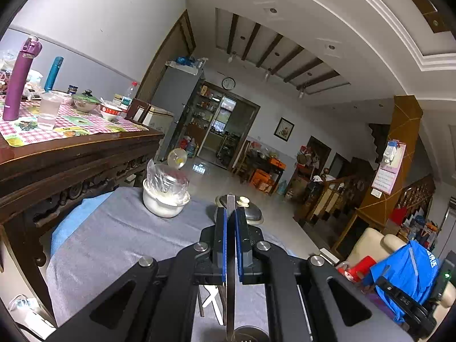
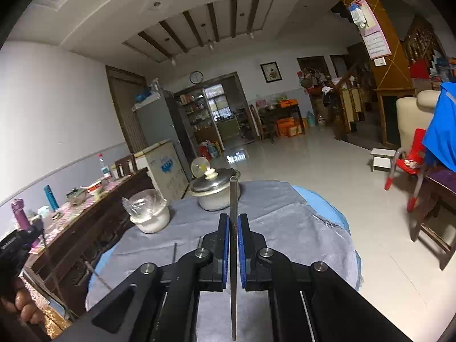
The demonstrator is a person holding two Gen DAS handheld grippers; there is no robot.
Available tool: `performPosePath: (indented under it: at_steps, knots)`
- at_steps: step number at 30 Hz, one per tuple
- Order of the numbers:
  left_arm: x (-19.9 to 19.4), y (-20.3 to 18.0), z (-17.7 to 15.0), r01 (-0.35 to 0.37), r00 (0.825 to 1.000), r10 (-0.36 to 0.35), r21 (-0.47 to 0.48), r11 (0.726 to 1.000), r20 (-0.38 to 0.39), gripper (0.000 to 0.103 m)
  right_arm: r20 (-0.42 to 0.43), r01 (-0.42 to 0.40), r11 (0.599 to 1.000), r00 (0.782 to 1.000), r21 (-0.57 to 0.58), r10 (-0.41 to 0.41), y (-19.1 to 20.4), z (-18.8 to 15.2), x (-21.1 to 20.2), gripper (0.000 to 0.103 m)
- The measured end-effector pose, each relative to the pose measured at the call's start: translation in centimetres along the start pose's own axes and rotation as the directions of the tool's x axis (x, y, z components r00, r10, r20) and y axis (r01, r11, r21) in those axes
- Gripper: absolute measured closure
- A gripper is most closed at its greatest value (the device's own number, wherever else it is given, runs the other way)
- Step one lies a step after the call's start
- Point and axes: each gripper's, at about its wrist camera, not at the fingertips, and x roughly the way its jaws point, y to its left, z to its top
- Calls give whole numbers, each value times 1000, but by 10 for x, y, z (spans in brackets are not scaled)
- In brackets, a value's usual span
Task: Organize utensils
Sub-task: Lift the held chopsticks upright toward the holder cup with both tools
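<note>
My left gripper [image 1: 230, 213] is shut on a flat metal utensil handle [image 1: 230, 285] that runs upright between its blue pads and reaches down to a round metal holder [image 1: 250, 335] at the bottom edge. My right gripper [image 2: 233, 219] is shut on a thin dark metal utensil [image 2: 233, 256], held upright above the grey cloth [image 2: 279, 228]. Another thin metal stick [image 2: 174, 252] stands just left of the right gripper. White utensil pieces [image 1: 212, 299] lie under the left gripper.
A white pot covered in plastic wrap [image 1: 165, 196] [image 2: 149, 213] and a white pot with a metal lid [image 2: 215, 189] [image 1: 248, 208] stand on the cloth-covered round table. A dark wooden table [image 1: 71, 154] with bottles, cups and bowls stands on the left.
</note>
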Motion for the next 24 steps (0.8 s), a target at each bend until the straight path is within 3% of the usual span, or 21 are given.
performPosePath:
  at_steps: [13,24]
  knots:
    - [4,-25,5,-50,995,50,-2,999,83,98,45,-136,991,990,8,135,10,4,-33,97]
    - [22,-36,-9,-73,991,70,22,997,118,98,42,-215,976,976,13,214,20,1,-40,97]
